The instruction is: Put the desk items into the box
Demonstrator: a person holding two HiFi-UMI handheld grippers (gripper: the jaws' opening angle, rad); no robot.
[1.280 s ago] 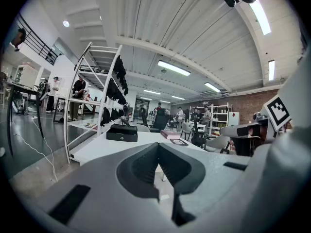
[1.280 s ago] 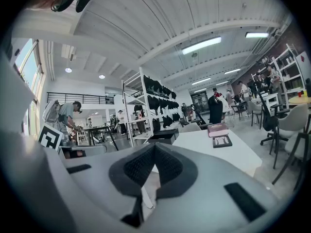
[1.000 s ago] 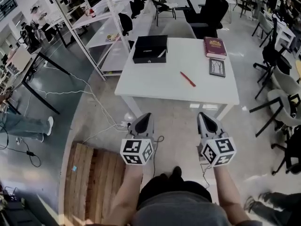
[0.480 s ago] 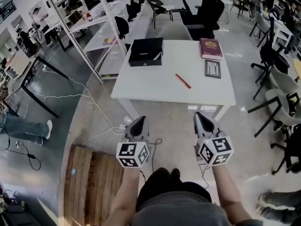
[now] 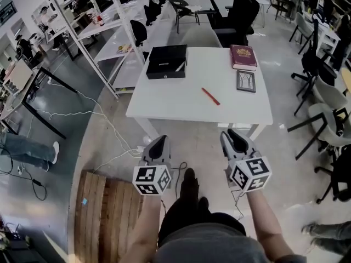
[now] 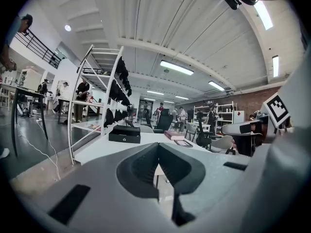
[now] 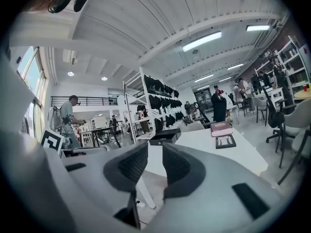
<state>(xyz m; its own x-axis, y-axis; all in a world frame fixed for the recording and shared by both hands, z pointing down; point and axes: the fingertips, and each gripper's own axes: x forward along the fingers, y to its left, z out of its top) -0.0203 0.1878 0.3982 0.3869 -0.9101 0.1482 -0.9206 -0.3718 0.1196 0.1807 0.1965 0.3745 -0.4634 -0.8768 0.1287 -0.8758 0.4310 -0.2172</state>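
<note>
A white table [image 5: 186, 106] stands ahead of me. On it are a black box [image 5: 166, 61] at the far left, a maroon book [image 5: 243, 57] at the far right, a dark framed picture [image 5: 246, 81] just in front of the book, and a red pen [image 5: 210, 96] near the middle. Both grippers hover over the floor short of the table's near edge. My left gripper [image 5: 158, 144] is shut and empty, its tips meeting [image 6: 158, 147]. My right gripper [image 5: 235, 138] has just been opening; a gap shows between its pads [image 7: 155, 154], with nothing in it.
A white shelving rack [image 5: 104, 26] runs along the table's left. Office chairs [image 5: 323, 64] stand behind and to the right. A wooden pallet [image 5: 107, 215] lies at my lower left, and cables [image 5: 109, 127] trail across the floor. People [image 5: 24, 48] stand far left.
The right gripper's jaws have parted. A foot has stepped forward between the two grippers, and the view has shifted slightly. Nothing on the table has moved.
</note>
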